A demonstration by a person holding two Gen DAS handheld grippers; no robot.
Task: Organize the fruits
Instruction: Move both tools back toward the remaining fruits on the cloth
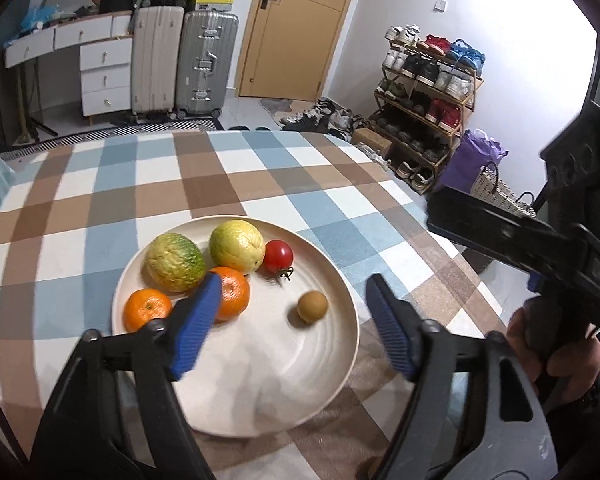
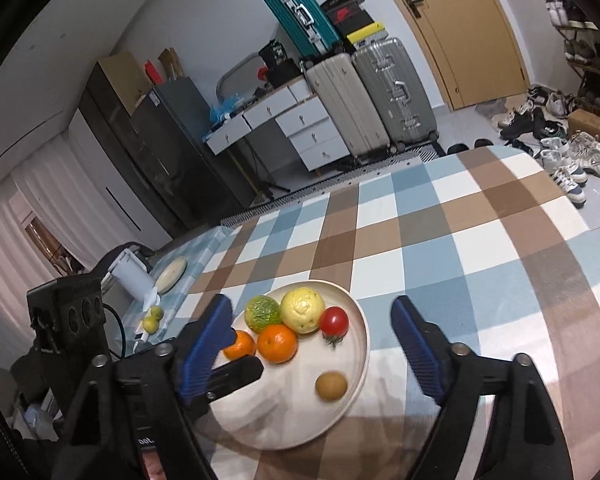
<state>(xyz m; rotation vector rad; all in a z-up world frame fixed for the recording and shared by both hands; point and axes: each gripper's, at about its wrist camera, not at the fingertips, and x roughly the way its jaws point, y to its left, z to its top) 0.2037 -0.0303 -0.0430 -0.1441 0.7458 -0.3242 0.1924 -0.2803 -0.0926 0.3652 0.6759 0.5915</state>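
A cream plate (image 1: 332, 364) (image 2: 360, 364) lies on the checked tablecloth. On it sit a green-yellow bumpy fruit (image 1: 174, 262) (image 2: 263, 313), a yellow fruit (image 1: 237, 245) (image 2: 303, 309), two oranges (image 1: 147, 309) (image 1: 233, 293) (image 2: 278, 343) (image 2: 240, 345), a red tomato (image 1: 278, 256) (image 2: 334, 321) and a brown kiwi (image 1: 312, 306) (image 2: 331, 386). My left gripper (image 1: 292, 320) is open and empty above the plate, the kiwi between its fingers. My right gripper (image 2: 312, 344) is open and empty above the plate; its body (image 1: 540, 248) shows at the right of the left wrist view.
The checked table (image 1: 220, 184) (image 2: 460, 232) stretches ahead. At its left end lie a small dish (image 2: 171, 275), a white device (image 2: 134, 274) and two small green fruits (image 2: 152, 320). Suitcases (image 1: 180, 60), a drawer unit (image 1: 104, 76) and a shoe rack (image 1: 424, 92) stand beyond.
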